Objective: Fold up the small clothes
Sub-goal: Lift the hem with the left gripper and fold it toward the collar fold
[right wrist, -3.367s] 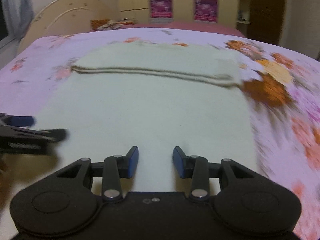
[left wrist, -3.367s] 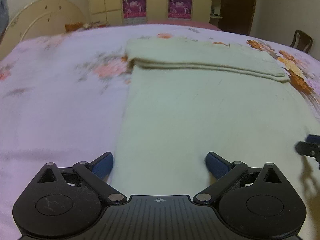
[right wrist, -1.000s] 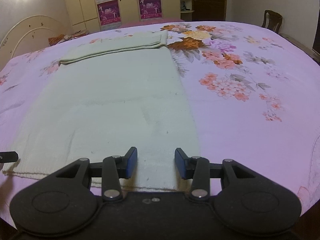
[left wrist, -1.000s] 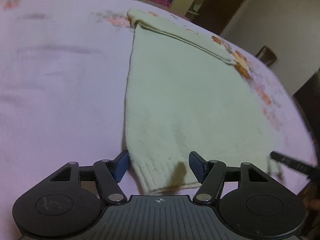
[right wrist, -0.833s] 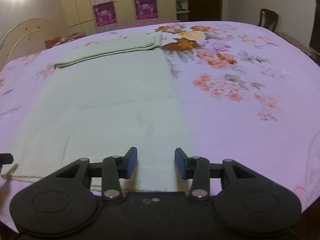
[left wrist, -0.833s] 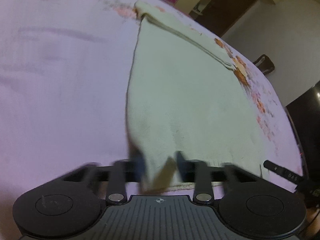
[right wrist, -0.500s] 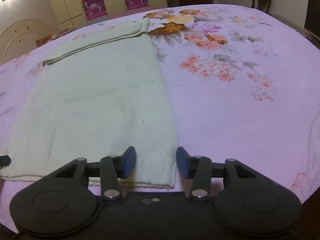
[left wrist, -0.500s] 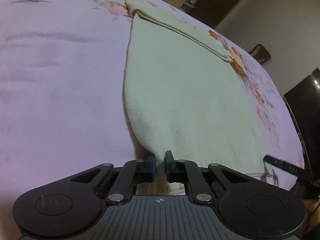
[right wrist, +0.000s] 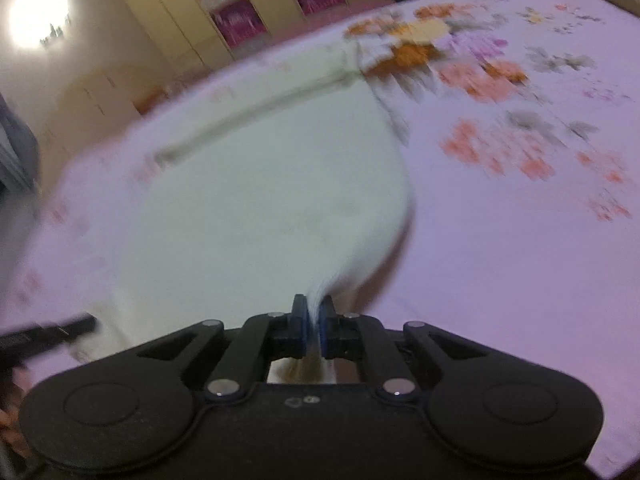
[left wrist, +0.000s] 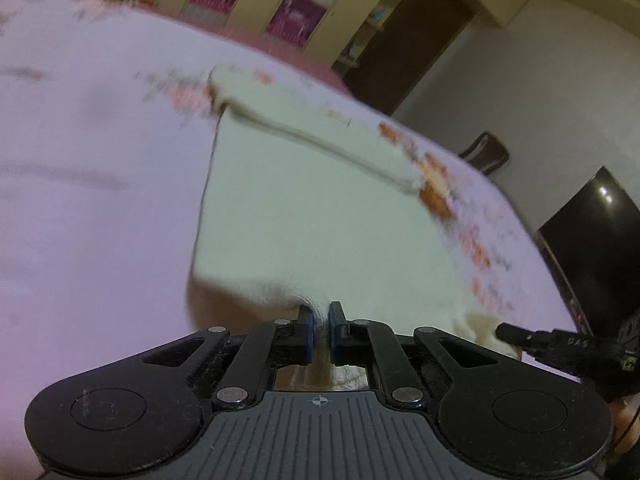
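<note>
bed [left wrist: 80, 208]: huge, fills most of both views. Pale pink cover with orange and peach flower prints; everything happens on it.

garment [left wrist: 304, 216]: cream knit thing, probably a small sweater, lying flat in the middle of the bed. Its far end is already doubled over into a thick band [left wrist: 320, 140]. The near hem is lifted off the cover at both corners, so there's a shadow under the raised edge.

key relation: the garment runs lengthwise straight away from both grippers, near hem at the jaws, folded band at the far end. So I'd guess the next move is carrying the hem forward over the body toward that band. Each hand has its own corner and neither looks nearer, so they'd want to travel together or the fold goes crooked.

left gripper [left wrist: 319, 330]: clamped tight on the left near corner of the hem, knit bunched up between the blue pads.

right gripper [right wrist: 314, 330]: its jaws have only just been snapping closed, and they're pinching the right near corner, with fabric fanning up out of them.

other gripper in frame: each wrist view catches a black bit of the opposite one at its edge, same height roughly.

writing: pink posters on the wardrobe doors [right wrist: 236, 20] at the back, too blurry to read. A few pale letters on the black part at the right edge of the left view, can't make them out.
</note>
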{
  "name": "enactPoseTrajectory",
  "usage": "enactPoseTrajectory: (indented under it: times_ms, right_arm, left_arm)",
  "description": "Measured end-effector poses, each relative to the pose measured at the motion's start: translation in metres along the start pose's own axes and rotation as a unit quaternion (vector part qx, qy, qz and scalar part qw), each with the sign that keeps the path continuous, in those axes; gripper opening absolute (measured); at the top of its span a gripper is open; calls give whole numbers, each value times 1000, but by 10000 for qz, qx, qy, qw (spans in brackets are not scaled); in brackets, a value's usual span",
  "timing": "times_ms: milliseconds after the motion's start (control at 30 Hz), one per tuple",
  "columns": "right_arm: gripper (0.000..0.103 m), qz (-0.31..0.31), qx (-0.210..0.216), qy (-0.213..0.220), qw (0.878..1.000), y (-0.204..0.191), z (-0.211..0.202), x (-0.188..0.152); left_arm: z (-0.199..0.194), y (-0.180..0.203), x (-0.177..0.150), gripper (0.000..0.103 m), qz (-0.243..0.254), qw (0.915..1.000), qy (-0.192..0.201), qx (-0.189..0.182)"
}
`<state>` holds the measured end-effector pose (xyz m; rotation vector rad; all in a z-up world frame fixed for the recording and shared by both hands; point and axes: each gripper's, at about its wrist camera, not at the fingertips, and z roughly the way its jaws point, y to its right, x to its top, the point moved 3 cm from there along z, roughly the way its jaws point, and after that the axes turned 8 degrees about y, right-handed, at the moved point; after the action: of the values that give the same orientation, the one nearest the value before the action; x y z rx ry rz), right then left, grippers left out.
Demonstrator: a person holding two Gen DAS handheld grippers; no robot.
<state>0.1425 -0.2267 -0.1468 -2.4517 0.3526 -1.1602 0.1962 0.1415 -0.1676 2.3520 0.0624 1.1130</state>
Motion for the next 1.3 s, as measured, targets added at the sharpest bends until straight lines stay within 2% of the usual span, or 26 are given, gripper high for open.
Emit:
enactPoseTrajectory:
  times_ms: [133, 300, 633, 733, 933, 1033, 1167, 1300]
  right_arm:
    - [6, 444, 393, 424, 9973, 0, 6, 42]
    - [6, 361, 488, 704, 9957, -5, 30, 89]
    - [6, 257, 461, 899, 9945, -5, 129, 176]
    - [6, 210, 438, 860, 9951, -6, 168, 199]
    - [6, 96, 195, 662, 9976, 7, 233, 219]
    - [6, 200, 94, 642, 9977, 17, 258, 233]
    - [6, 472, -102, 496, 9976, 32, 286, 241]
    - [9, 491, -187, 381, 9979, 38, 303, 247]
  left_arm:
    - [20, 3, 40, 7, 4, 9997, 255, 6]
    - [56, 2, 89, 7, -19, 9986, 528, 48]
    - [167, -13, 180, 7, -183, 9952, 887, 371]
    - [204, -23, 192, 7, -288, 9948, 839, 501]
    - [262, -49, 211, 7, -499, 9922, 786, 823]
    - [283, -56, 220, 7, -468, 9903, 784, 1047]
    - [311, -65, 224, 8, -409, 9887, 563, 1330]
    - [321, -61, 232, 8, -182, 9887, 532, 1387]
